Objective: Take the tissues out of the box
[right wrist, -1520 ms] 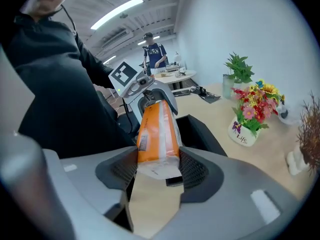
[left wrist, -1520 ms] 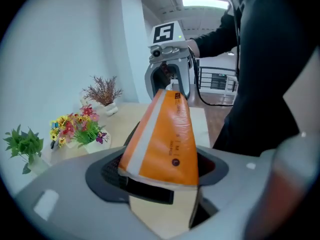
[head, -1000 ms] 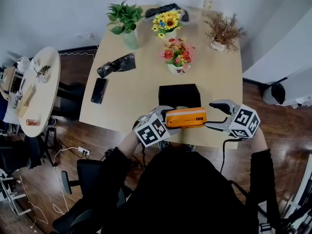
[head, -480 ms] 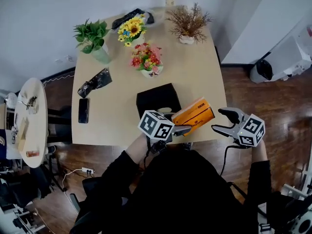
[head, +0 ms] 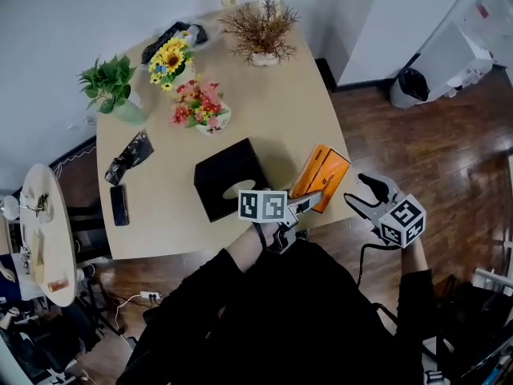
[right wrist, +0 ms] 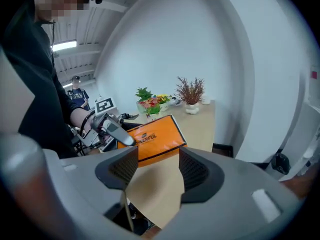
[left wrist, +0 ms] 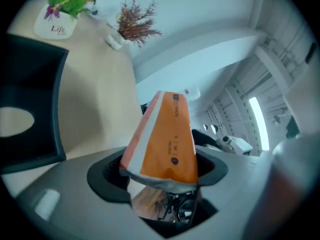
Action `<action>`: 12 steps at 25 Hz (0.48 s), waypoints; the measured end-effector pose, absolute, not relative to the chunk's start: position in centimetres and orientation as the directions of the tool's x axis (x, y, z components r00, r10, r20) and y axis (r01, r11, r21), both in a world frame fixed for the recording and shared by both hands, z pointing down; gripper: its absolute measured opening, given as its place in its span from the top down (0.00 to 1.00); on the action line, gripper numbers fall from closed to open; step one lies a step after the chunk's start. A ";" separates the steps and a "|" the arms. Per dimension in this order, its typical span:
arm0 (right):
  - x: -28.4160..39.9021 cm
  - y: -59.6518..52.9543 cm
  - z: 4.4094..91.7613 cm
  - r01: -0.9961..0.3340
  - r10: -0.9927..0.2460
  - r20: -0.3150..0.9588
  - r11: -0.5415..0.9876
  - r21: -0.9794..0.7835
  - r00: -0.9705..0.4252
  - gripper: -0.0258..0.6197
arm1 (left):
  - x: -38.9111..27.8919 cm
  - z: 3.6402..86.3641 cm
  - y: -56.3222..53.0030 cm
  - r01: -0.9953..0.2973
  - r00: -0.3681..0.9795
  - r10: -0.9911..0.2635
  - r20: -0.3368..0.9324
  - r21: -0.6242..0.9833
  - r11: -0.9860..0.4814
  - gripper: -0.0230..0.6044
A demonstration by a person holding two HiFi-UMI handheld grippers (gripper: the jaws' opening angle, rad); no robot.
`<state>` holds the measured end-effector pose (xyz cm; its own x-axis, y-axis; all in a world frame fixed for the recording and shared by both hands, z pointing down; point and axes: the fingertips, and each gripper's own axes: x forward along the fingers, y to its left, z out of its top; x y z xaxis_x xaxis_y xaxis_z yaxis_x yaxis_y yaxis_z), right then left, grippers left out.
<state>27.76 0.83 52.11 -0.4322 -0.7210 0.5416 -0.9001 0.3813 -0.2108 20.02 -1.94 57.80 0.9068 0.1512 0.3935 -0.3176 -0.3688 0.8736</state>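
Left gripper (left wrist: 160,171) is clamped on one end of the orange tissue pack (head: 322,176), with pads pressing both sides. The rest of the pack sticks out past the jaws, tilted. The pack is out of the black tissue box (head: 227,175) and held just right of it, over the near right corner of the table (head: 280,123). Can't tell if its far end touches the tabletop. The box sits flat on the table with the oval slot (head: 238,189) facing up, right beside the left gripper's marker cube (head: 263,205). Right gripper (right wrist: 156,165) is just beside the pack at the table's corner, not touching it. Its jaws are apart and closing with nothing between them; only tabletop shows through the gap. Far side of the table: dried plant in a white pot (head: 258,29), sunflowers (head: 170,54), pink and red flowers (head: 199,107), green plant (head: 108,85). Near the left edge are a crumpled black bag (head: 132,155) and a phone (head: 119,205) lying flat, both well apart from the box. A round side table (head: 40,231) stands off to the left, and a bin (head: 409,87) is on the wood floor to the right.
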 end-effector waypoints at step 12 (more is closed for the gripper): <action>26.0 0.2 55.6 -0.869 -0.653 0.579 0.427 -0.249 -0.487 0.58 | 20.6 63.4 -2.4 -0.499 0.833 0.056 0.550 0.792 -0.351 0.32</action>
